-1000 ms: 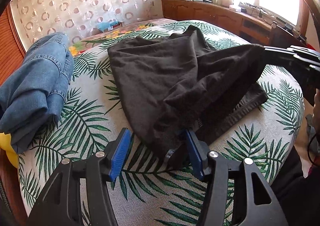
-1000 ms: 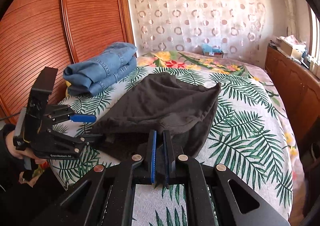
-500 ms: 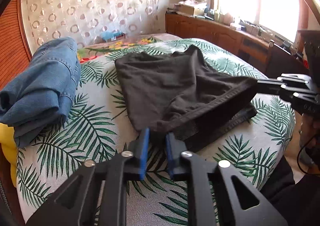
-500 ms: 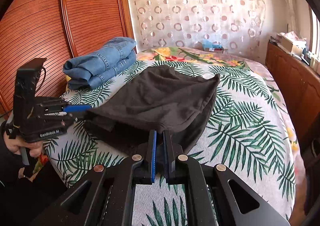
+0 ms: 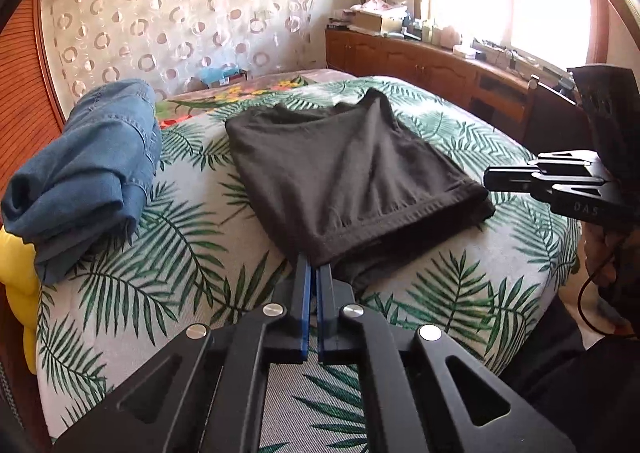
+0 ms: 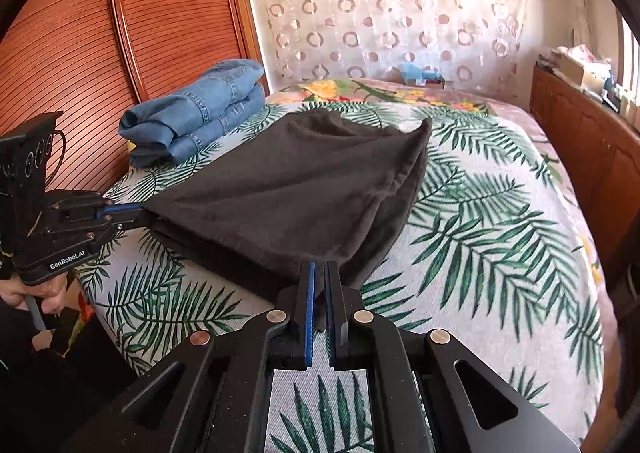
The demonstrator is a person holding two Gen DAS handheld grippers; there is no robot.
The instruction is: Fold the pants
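Fingers of both grippers are pressed together on cloth. Left gripper [image 5: 317,273] pinches the near-left corner of the dark charcoal knit pants [image 5: 344,169]; blue pads nearly meet, with only the fabric's thickness between them. Right gripper [image 6: 321,273] pinches the near-right corner the same way. Each gripper shows in the other's view, at opposite ends of the near hem.

Pants lie on the bed with the palm-leaf print cover [image 5: 168,253], toward its near edge. They are already doubled: an upper layer is stretched between the two grips, a lower layer peeks out beneath it. Folded blue denim jeans [image 5: 84,173] sit well apart, near the wooden headboard side.

Judgement: step in hand is carrying the gripped edge over for the next fold, roughly mid-task. To do it well, keep both grips level and equally taut so the hem stays straight, move both hands in parallel, and lay the edge down flush before letting go. Uneven tension would skew the fold.

Orientation: gripped hem runs left to right across the bed's near edge. The bundle's long axis seems to run away from the holder toward the far curtain; far edge is rumpled, right far corner peaked.
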